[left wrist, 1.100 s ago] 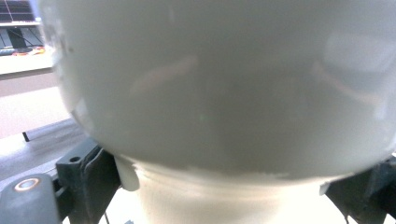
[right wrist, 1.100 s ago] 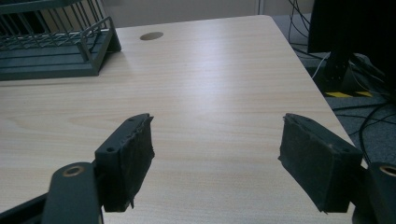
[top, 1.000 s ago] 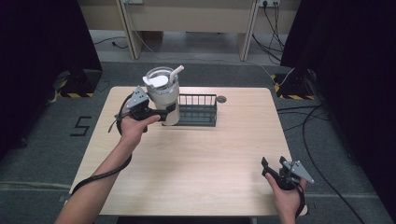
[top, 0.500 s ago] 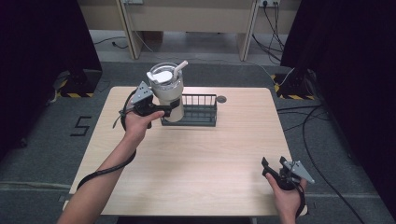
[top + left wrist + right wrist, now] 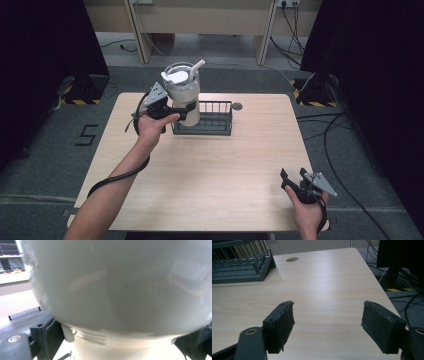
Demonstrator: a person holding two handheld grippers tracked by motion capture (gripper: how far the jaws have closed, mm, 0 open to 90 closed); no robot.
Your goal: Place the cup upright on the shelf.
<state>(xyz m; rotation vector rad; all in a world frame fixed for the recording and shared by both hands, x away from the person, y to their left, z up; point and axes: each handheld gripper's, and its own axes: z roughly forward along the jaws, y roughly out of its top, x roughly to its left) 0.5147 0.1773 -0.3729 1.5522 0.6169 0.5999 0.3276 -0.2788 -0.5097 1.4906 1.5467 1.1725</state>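
Left hand-held gripper (image 5: 186,111): jaws pinching a tall cream tumbler with clear lid and white straw (image 5: 183,95), held upright at the left end of the dark wire rack (image 5: 212,123). Right hand-held gripper (image 5: 292,179): jaws spread, empty, over the pale wooden bench (image 5: 220,170), near its right corner.

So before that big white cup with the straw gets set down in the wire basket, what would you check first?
1. Grip: left gripper is shut on the lower body of the tumbler, jaws on either side in the left gripper view. Ok.
2. Tumbler upright: it stands about vertical, lid and straw on top. Ok.
3. Position: it sits over the left end of the wire basket. Whether its base is inside or still above the rim: cannot tell.
4. Room in the basket: the part that shows looks free. Ok.
5. Right gripper: open, low over the table near its front right corner, far from the basket. Ok.
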